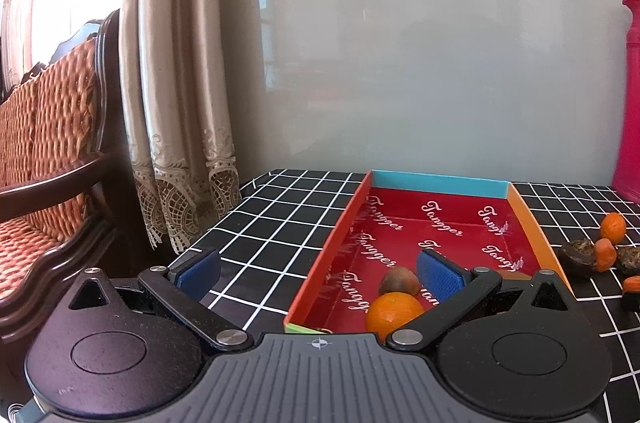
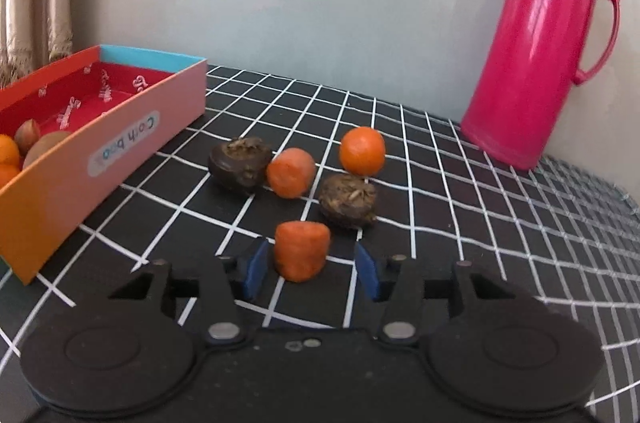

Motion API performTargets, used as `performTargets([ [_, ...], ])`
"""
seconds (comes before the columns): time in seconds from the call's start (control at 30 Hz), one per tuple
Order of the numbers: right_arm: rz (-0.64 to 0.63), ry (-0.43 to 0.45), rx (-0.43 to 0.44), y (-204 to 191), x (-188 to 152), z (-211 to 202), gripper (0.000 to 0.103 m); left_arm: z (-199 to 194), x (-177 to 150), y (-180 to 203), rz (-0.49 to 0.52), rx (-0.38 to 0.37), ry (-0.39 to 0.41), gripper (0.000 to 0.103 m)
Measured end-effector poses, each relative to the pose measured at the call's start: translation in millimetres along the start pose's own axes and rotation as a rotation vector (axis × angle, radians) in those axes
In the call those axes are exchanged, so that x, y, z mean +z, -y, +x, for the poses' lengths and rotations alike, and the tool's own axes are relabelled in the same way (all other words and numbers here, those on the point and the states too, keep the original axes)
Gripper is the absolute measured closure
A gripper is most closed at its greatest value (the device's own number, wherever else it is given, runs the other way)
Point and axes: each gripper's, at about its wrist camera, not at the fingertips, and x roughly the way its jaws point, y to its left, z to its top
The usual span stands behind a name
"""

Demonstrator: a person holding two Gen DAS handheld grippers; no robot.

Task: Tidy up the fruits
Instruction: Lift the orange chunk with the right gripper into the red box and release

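The right gripper (image 2: 307,271) is spread around the near carrot piece (image 2: 302,250) on the counter (image 2: 460,223), right of the box (image 2: 120,139); close squarely on its sides, then lift clear of the chestnut (image 2: 349,201) just behind. The left gripper (image 1: 318,269), also spread, hangs over the box's near end.

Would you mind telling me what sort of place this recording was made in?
Most likely a home living or dining room: a table with a checked cloth, lace-trimmed curtains at a window, a wooden cushioned sofa, and a pink thermos.
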Motion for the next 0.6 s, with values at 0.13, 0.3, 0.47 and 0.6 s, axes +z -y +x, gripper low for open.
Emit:
performTargets([
  [0.13, 0.030, -0.006, 0.034, 2, 2, 4, 0.071, 1, 0, 0, 0.001, -0.001, -0.003, 0.000],
  [0.3, 0.046, -0.007, 0.043, 0, 5, 2, 0.075, 0, 0, -4, -0.006, 0.008, 0.001, 0.000],
  [0.47, 0.042, 0.031, 0.043, -8, 12, -7, 0.075, -1, -1, -11, -0.021, 0.020, 0.005, 0.000],
  [0.6, 0.049, 0.086, 0.061, -18, 22, -16, 0.075, -4, -1, -21, -0.037, 0.032, 0.015, 0.000],
])
